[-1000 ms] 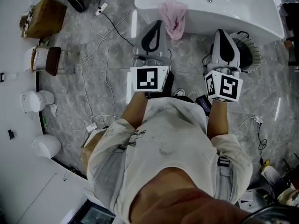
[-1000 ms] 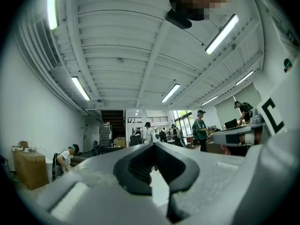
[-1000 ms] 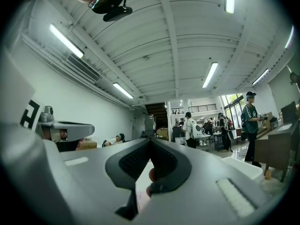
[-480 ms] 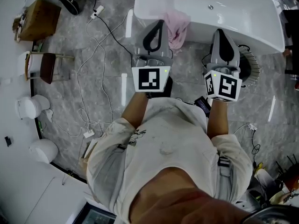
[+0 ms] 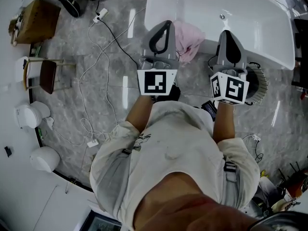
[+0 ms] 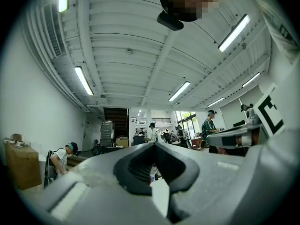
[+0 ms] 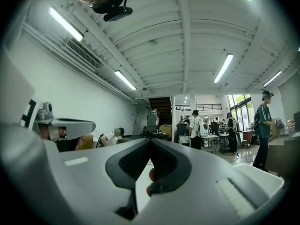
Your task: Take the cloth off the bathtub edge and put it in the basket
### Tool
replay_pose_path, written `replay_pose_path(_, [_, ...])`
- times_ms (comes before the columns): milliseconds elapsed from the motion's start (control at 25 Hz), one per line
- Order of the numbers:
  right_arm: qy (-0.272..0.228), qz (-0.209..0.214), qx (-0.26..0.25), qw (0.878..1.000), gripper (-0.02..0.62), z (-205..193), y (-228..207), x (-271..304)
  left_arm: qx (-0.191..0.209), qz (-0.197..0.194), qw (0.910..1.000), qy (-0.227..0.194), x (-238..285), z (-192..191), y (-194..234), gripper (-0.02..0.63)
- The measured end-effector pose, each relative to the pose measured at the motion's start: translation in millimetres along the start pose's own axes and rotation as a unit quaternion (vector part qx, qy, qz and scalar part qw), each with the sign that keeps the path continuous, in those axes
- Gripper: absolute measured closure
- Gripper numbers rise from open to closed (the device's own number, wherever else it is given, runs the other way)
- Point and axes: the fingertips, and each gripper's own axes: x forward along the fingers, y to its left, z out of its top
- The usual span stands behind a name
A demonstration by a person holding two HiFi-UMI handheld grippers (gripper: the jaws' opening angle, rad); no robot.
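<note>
Nothing done yet — the crumpled pink cloth [image 5: 189, 37] hangs on the white bathtub [image 5: 250, 13] edge. The left gripper [image 5: 165, 25], just beside the cloth, and the right gripper [image 5: 226, 33] both have their jaws together, empty.

Head view downward, both gripper views ceilingward

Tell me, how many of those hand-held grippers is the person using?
2. The left hand-held gripper is over the bathtub edge, just left of the pink cloth; the right hand-held gripper is on the cloth's right.
</note>
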Motion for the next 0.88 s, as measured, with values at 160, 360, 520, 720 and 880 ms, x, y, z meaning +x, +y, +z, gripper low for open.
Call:
replay_pose_path(160, [0.003,-0.006,-0.004,1.000,0.592,-0.5,7.4,28.8,-0.005,-0.008,1.0000,-0.002,18.4,-4.6,20.5,0.604])
replay_pose_path(360, [0.004,-0.013,-0.011,1.000,0.592,-1.6,11.6,47.8,-0.004,-0.011,0.9999,-0.008,32.4,-10.0,35.0,0.604])
replay_pose_path(520, [0.004,-0.016,-0.013,1.000,0.592,-3.6,11.7,59.2,0.002,-0.015,0.9998,-0.011,42.8,-14.0,42.8,0.604])
replay_pose_path(720, [0.003,-0.018,-0.011,1.000,0.592,-11.4,4.4,65.8,0.017,-0.017,0.9997,-0.009,54.4,-21.0,40.4,0.604])
replay_pose_path(880, [0.008,-0.020,-0.006,1.000,0.592,-24.9,-6.1,69.4,0.007,-0.014,0.9999,-0.006,63.8,-35.8,34.5,0.604])
